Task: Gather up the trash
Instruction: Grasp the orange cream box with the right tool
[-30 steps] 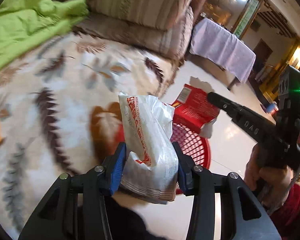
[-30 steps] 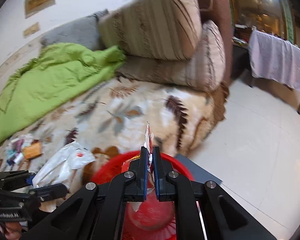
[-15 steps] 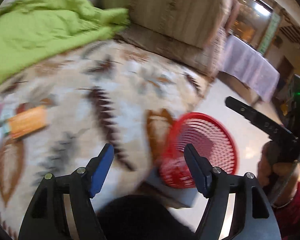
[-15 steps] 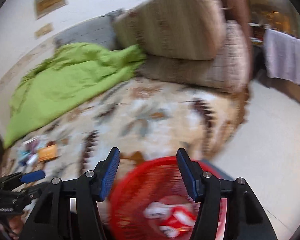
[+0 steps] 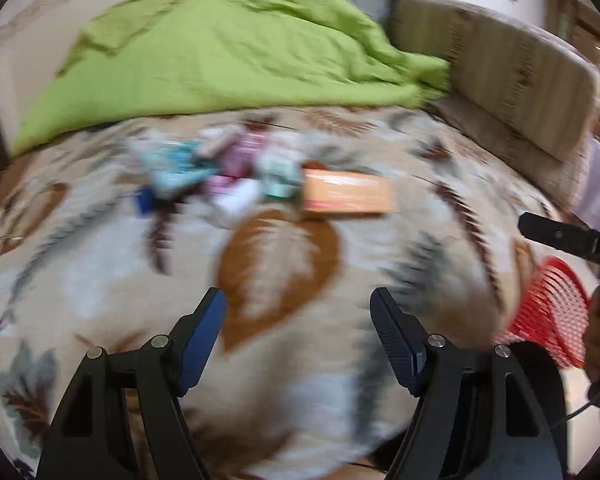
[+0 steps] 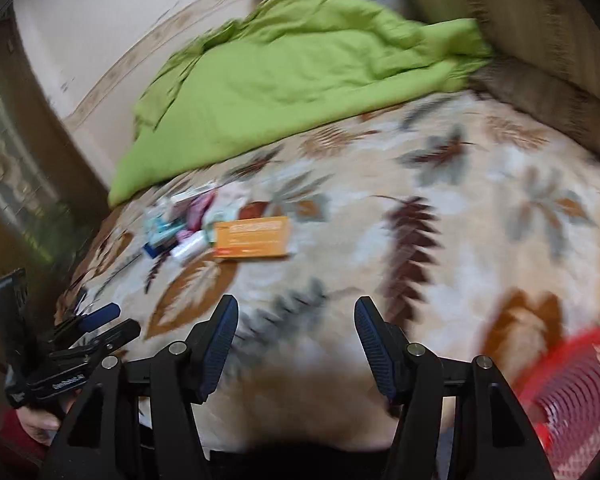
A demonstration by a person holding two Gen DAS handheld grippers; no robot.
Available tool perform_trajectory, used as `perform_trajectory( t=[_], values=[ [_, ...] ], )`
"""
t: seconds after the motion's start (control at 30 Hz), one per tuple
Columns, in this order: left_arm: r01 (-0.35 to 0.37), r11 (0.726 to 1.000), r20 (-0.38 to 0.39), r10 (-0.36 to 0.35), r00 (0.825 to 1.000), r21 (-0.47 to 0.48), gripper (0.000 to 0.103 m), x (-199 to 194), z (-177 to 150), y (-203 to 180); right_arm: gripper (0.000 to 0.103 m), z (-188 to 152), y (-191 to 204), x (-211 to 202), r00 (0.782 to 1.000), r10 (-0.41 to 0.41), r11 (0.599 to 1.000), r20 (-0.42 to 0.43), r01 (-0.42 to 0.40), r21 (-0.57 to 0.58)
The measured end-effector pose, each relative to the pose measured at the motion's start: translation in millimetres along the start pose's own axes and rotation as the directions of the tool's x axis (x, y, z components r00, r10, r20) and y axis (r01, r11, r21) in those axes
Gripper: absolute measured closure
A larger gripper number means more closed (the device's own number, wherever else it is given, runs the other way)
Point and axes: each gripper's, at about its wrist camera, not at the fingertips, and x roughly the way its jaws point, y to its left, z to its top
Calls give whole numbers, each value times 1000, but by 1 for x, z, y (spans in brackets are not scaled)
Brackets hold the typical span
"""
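Note:
A heap of small wrappers and packets lies on the leaf-patterned bed cover, with an orange box at its right side. My left gripper is open and empty, hovering short of the heap. My right gripper is also open and empty, nearer the bed's front edge. The red mesh basket sits low at the right edge of both views. Both views are motion-blurred.
A green blanket covers the back of the bed. Striped cushions stand at the right. The leaf-patterned cover is bare between the grippers and the heap. A hand holds the left gripper.
Both grippers let go of their wrappers over the red basket and opened. They then swung left, away from the basket, toward the heap of trash on the bed.

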Motion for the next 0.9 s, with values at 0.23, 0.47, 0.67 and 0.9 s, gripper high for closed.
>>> perform_trajectory(
  t=[0.23, 0.47, 0.67, 0.9],
  values=[
    [-111, 992, 44, 113, 993, -58, 29, 23, -7, 45, 41, 61, 22, 90, 994, 81, 997, -72, -81, -2],
    [-85, 991, 20, 87, 996, -100, 29, 33, -7, 53, 47, 100, 12, 172, 983, 72, 997, -168, -68, 30],
    [-35, 984, -4, 35, 999, -173, 29, 35, -10, 64, 47, 68, 21, 173, 931, 229, 973, -285, -220, 65],
    [-7, 972, -24, 1, 1000, -235, 29, 41, -10, 70, 47, 24, 68, 166, 886, 247, 949, -392, -304, -89]
  ],
)
